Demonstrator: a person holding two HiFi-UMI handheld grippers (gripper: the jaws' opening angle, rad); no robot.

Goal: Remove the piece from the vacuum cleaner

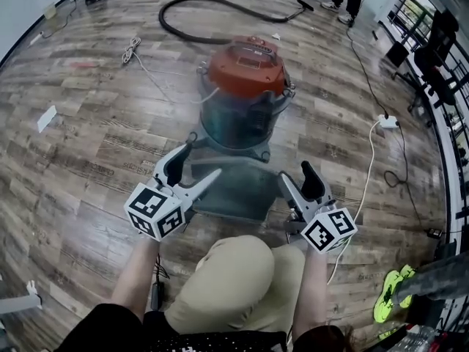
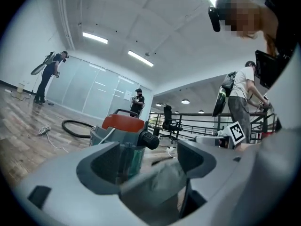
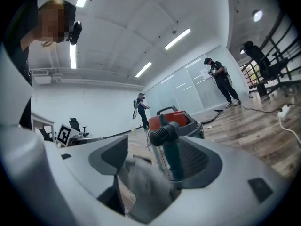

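Head view: vacuum cleaner (image 1: 245,94) stands upright on the wood floor (image 1: 88,138), orange lid on top, see-through canister below, at 12 o'clock from the person. Grey piece (image 1: 234,185) lies flat on the floor at the vacuum's 6 o'clock, just beside its base; contact with the base can't be told. Its long axis runs 9-to-3, across the view, and its wider edge faces the person.

Left gripper (image 1: 194,169) sits at the piece's 9 o'clock end, jaws pointing toward 1 o'clock. Right gripper (image 1: 294,178) sits at the 3 o'clock end, jaws pointing toward 11 o'clock.

Left gripper view: jaws spread wide and released. Crumpled grey material of the piece (image 2: 157,182) sits low in the gap, pads not pressing on it. The vacuum (image 2: 122,135) is straight ahead, with a black ribbed stub (image 2: 150,140) on its side pointing to 3 o'clock.

Right gripper view: jaws also spread and released. The grey piece (image 3: 141,178) is low between them, not clamped. The same ribbed stub (image 3: 162,134) is ahead in the gap.

Black hose (image 1: 205,17) loops on the floor at 12 o'clock, well apart from the vacuum. White power strip (image 1: 388,121) lies at 2 o'clock. The person's knee (image 1: 242,277) in beige trousers is at 6 o'clock, between the two grippers.
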